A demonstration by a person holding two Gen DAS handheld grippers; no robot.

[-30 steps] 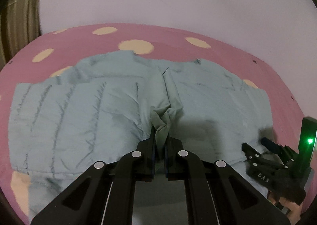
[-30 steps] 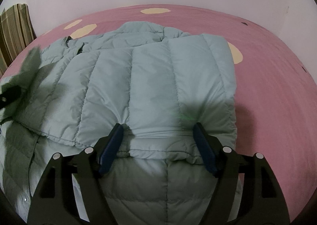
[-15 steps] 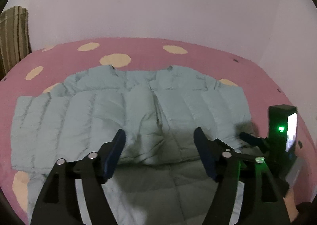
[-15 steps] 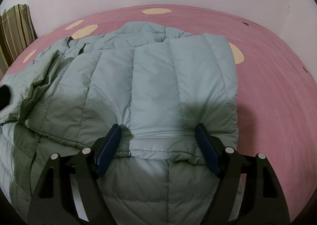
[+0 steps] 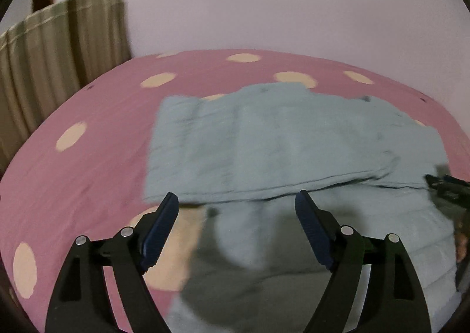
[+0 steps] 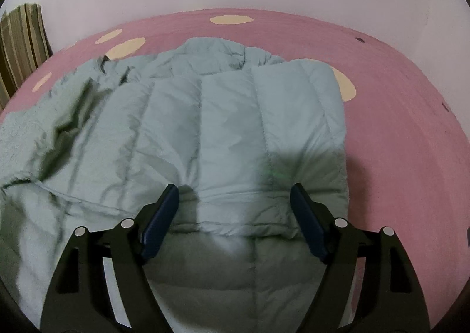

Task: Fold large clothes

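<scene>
A pale blue-green quilted puffer jacket (image 5: 288, 142) lies spread on a pink bed sheet with cream dots (image 5: 97, 133). Both sleeves are folded across its body. My left gripper (image 5: 236, 201) is open and empty, above the jacket's lower left edge. My right gripper (image 6: 235, 192) is open and empty, its fingers (image 6: 163, 209) straddling the cuff of the folded right sleeve (image 6: 241, 209) without gripping it. The jacket (image 6: 205, 115) fills the right wrist view. The right gripper's tip shows at the right edge of the left wrist view (image 5: 449, 186).
A plain pale wall (image 5: 264, 1) rises behind the bed. A striped curtain (image 5: 55, 62) hangs at the left; it also shows in the right wrist view (image 6: 22, 42). Bare pink sheet (image 6: 411, 115) lies right of the jacket.
My left gripper let go of the fold of jacket fabric, opened, and pulled back to the left. The left sleeve now lies flat across the jacket. My right gripper stayed open and hardly moved.
</scene>
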